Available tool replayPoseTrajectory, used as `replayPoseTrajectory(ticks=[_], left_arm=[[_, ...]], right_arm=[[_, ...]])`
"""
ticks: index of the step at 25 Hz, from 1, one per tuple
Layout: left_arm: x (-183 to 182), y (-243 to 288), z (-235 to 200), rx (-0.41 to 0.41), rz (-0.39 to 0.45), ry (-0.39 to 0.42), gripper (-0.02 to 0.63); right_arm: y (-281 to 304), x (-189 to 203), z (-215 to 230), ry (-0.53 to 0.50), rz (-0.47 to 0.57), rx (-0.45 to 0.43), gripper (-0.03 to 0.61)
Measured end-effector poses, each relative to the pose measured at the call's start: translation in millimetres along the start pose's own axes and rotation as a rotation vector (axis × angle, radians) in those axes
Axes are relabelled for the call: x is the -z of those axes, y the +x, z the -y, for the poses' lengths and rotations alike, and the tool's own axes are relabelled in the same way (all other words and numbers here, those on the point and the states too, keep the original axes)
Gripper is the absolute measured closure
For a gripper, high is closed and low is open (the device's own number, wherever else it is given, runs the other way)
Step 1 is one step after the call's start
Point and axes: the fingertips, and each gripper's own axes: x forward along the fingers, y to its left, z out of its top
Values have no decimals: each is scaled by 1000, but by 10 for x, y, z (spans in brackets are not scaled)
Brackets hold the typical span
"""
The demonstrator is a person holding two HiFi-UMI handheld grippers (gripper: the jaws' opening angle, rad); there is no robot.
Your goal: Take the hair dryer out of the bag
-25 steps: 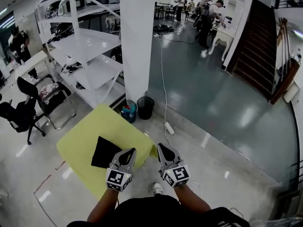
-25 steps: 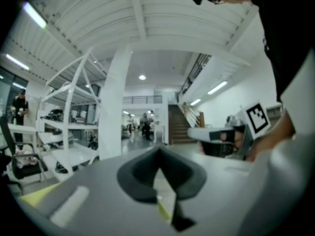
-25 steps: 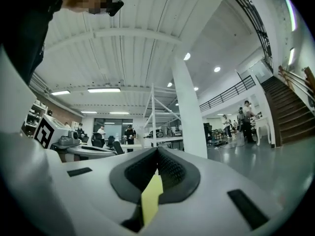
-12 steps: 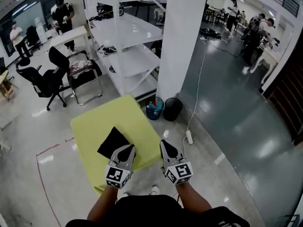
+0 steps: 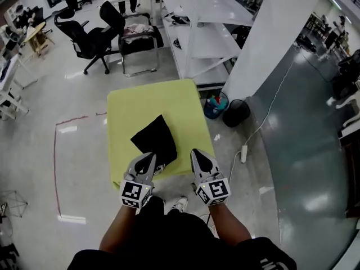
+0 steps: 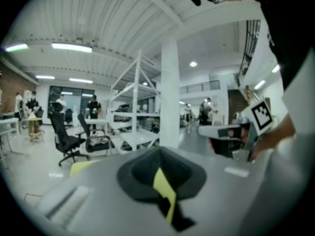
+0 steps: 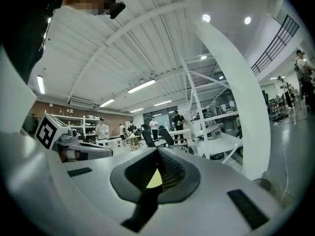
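**Squared up, nothing grasped yet**

Over the last second you've turned to face the yellow-green table. The black bag now lies straight ahead on it, just past your left gripper. That gripper and your right gripper are both closed and empty. The hair dryer isn't visible and is presumably still inside the bag, so the jaws need to open next.

My left gripper and right gripper look the same: grey shells, black jaws tapering to a point. Each has a white cube at the back with black square markers, left cube and right cube. Up close the smooth grey body has a black ribbed recess round the jaws. I'm wearing a black short-sleeved top. One white shoe shows below.
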Motion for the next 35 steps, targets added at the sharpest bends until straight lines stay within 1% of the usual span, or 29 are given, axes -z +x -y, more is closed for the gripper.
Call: replayPoseTrajectory(ticks=[5,8,11,18,20,21,22,23,24,26,29,31,35], left_arm=[[277,-95,-269,-65,-40,-26,607],[509,-127,-392,-83,-77,-38,607],[732,-101,-447,-81,-110,-40,607],[1253,2,-388,-65,-192,-34,606],[1380,15,-352,-54,-217,-21,604],[1452,26,-323,-45,-236,-7,566],[1534,38,-293,-38,-261,14,497],[1622,49,-268,-33,-288,39,459],[1717,59,-247,-28,-317,69,428],[1913,81,-203,-10,-379,128,393],[2146,131,-139,27,-455,203,368],[2271,157,-97,53,-494,256,367],[2458,274,-78,108,-540,385,367]], right_arm=[[291,283,-241,9,-69,-69,572],[416,496,-375,7,-116,-96,572],[497,738,-465,8,-165,-116,572],[484,1372,-574,25,-306,-151,572],[478,1536,-585,31,-343,-155,572],[474,1613,-585,33,-360,-157,572],[469,1689,-585,33,-377,-159,572],[466,1767,-586,35,-393,-161,572],[464,1846,-587,37,-407,-162,572],[455,1987,-596,41,-434,-165,572],[414,2166,-607,44,-476,-167,572],[357,2292,-623,50,-511,-165,572],[330,2500,-652,56,-564,-172,572]])
